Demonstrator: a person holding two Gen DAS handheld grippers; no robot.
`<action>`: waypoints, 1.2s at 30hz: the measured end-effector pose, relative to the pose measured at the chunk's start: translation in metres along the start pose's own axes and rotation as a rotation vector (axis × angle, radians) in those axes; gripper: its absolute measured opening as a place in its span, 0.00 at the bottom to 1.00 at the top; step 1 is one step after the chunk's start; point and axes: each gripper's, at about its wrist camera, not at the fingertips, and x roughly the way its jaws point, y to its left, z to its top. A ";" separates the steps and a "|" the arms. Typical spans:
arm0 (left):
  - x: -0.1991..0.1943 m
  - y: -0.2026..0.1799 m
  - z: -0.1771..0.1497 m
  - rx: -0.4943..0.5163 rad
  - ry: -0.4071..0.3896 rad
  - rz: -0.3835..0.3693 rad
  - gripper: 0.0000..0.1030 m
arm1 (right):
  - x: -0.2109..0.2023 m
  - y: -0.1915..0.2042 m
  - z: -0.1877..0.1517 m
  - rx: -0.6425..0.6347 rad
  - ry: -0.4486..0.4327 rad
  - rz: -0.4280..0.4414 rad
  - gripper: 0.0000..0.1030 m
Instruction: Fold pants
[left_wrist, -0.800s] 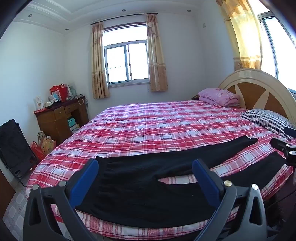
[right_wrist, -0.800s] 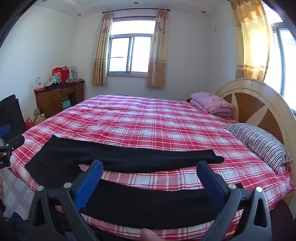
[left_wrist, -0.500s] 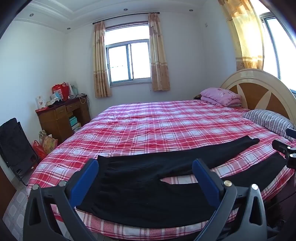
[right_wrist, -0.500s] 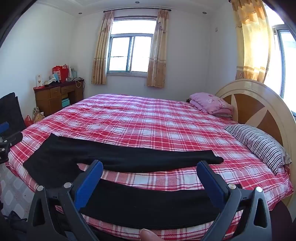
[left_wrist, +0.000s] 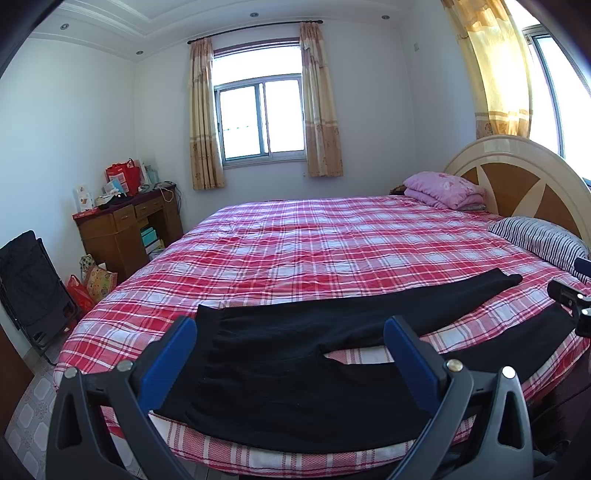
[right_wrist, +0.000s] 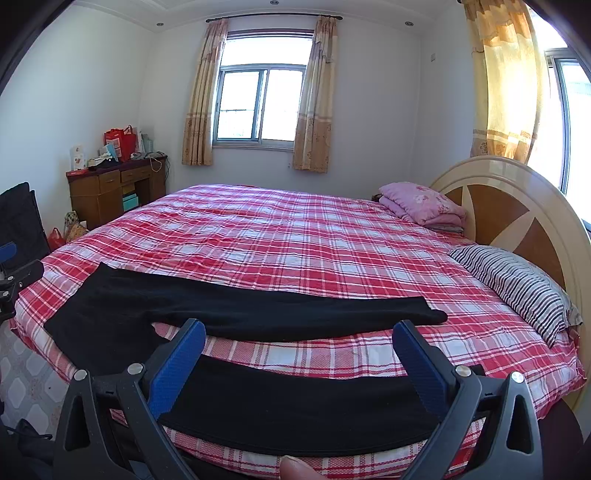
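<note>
Black pants (left_wrist: 280, 354) lie flat on the near edge of the red plaid bed (left_wrist: 332, 243), waist to the left, both legs spread toward the right. In the right wrist view the far leg (right_wrist: 280, 310) and the near leg (right_wrist: 295, 398) lie apart with plaid between them. My left gripper (left_wrist: 290, 332) is open and empty, hovering over the waist end. My right gripper (right_wrist: 299, 336) is open and empty, hovering over the near leg. Each gripper shows at the edge of the other's view: the right one (left_wrist: 569, 299), the left one (right_wrist: 14, 273).
A striped pillow (right_wrist: 517, 284) and folded pink bedding (right_wrist: 424, 206) lie by the round headboard (right_wrist: 517, 206) on the right. A wooden desk (left_wrist: 125, 225) with bags stands at the left wall. A black folding chair (left_wrist: 29, 280) stands at the far left.
Both grippers have drifted slightly so the views shifted a little. The pants have not moved.
</note>
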 end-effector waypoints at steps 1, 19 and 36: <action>0.000 0.000 0.000 0.000 0.000 0.000 1.00 | 0.000 0.001 0.000 0.000 0.000 0.000 0.99; 0.001 -0.001 0.000 0.004 0.006 -0.001 1.00 | 0.000 -0.001 0.002 0.001 0.003 0.000 0.99; 0.002 0.000 -0.001 0.006 0.009 -0.001 1.00 | 0.000 -0.001 0.001 0.000 0.003 -0.001 0.99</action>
